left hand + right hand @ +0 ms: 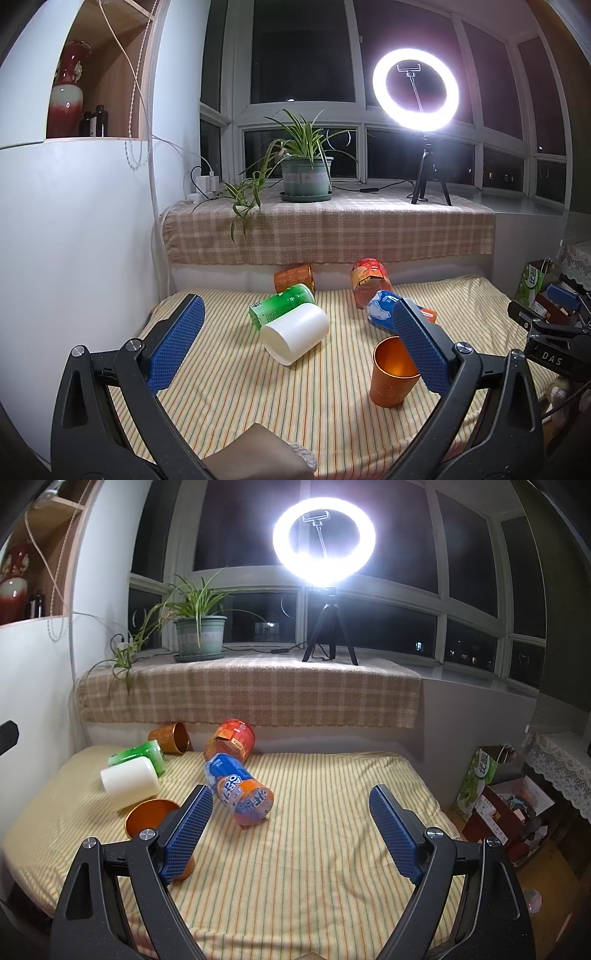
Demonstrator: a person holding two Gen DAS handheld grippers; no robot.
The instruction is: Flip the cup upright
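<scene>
Left wrist view shows the left gripper (295,332) hovering over the striped sheet (229,391), its blue pads spread wide with nothing between them. One orange cup (393,373) stands upright, mouth up, near the front of the bed, partly behind the right-hand pad (419,347). Everything else lies on its side: a white cup (295,334) touching a green can (282,304), a second orange cup (293,278) against the back edge, a red jar (371,277) and a blue bottle (384,306).

From the right wrist, the right gripper (290,830) is likewise wide open and empty — the upright cup (147,818) sits just behind its left pad (186,840), and the blue bottle (238,790) lies ahead between the pads.

Judging by this, one cup is already set right. The white cup and the far orange cup (170,737) are not yet flipped — the white one looks the nearer candidate for the left gripper.
</scene>
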